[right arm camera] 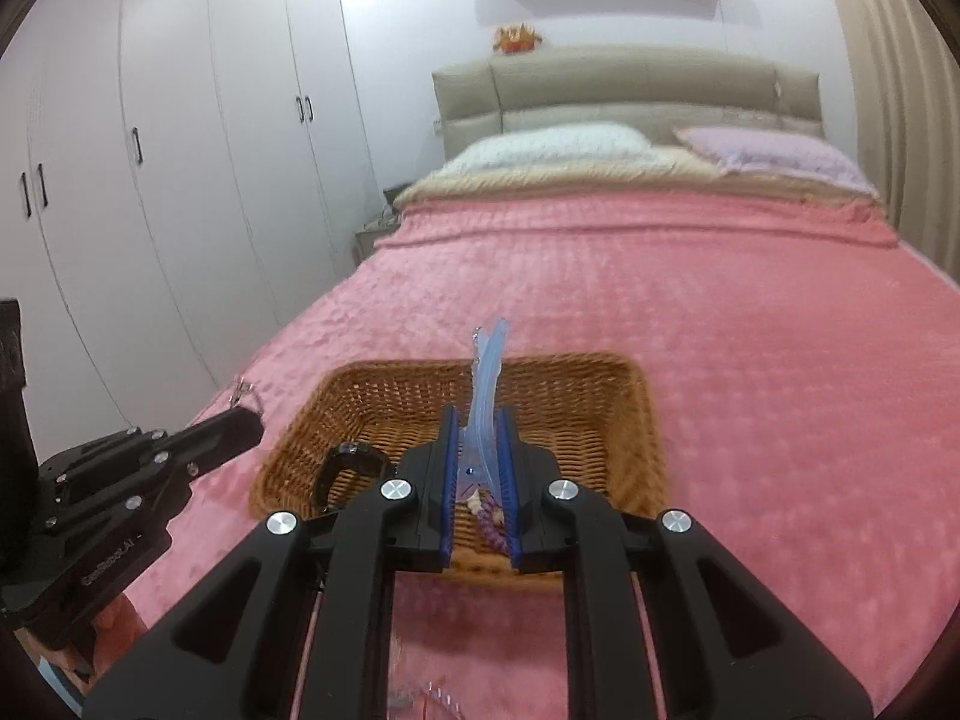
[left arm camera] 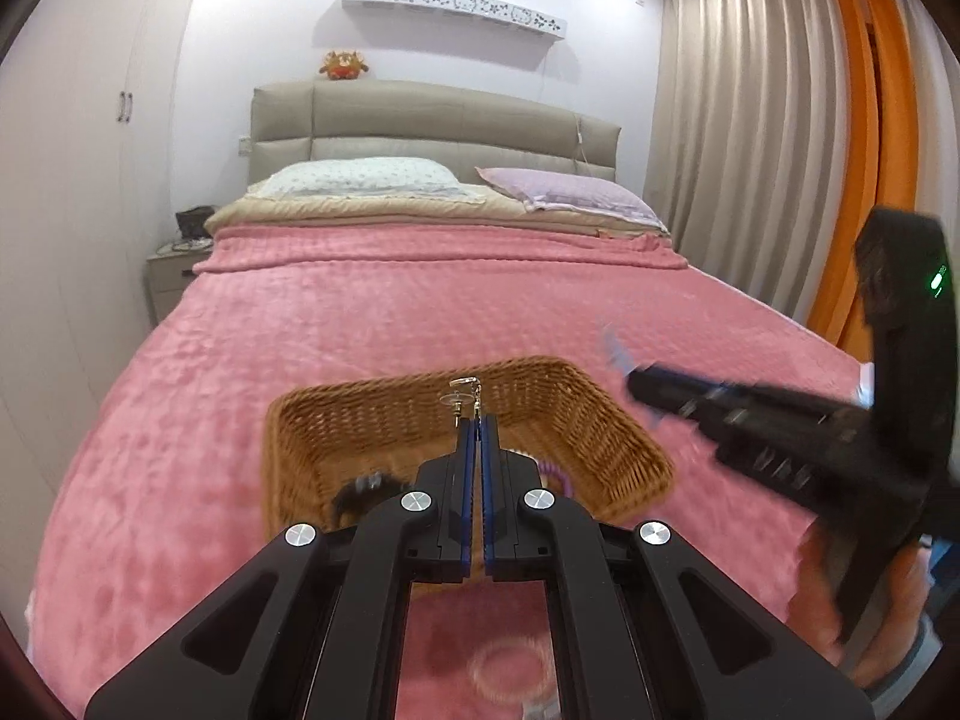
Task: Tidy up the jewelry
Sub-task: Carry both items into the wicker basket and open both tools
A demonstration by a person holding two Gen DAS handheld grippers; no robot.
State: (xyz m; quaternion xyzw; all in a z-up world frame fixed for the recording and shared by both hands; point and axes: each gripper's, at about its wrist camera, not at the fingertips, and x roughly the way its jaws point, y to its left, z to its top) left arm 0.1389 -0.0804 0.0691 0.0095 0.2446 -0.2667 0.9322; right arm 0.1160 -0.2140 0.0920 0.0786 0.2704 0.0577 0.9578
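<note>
A brown wicker basket (left arm camera: 576,420) (right arm camera: 576,384) sits on the pink bedspread. My left gripper (left arm camera: 479,420) is shut on a silver earring (left arm camera: 463,395) and holds it above the basket; it also shows in the right wrist view (right arm camera: 255,417) left of the basket. My right gripper (right arm camera: 478,414) is shut on a light blue hair clip (right arm camera: 487,372) above the basket; it shows blurred at the right in the left wrist view (left arm camera: 636,381). In the basket lie a black item (right arm camera: 342,462) (left arm camera: 366,487) and a purple coiled band (right arm camera: 493,525) (left arm camera: 558,476).
The pink bedspread (left arm camera: 390,312) covers the bed around the basket. A pale ring-shaped item (left arm camera: 510,666) lies on it beneath my left gripper. Pillows (left arm camera: 360,177) and headboard are far back. Wardrobes (right arm camera: 180,150) stand left, curtains (left arm camera: 750,120) right.
</note>
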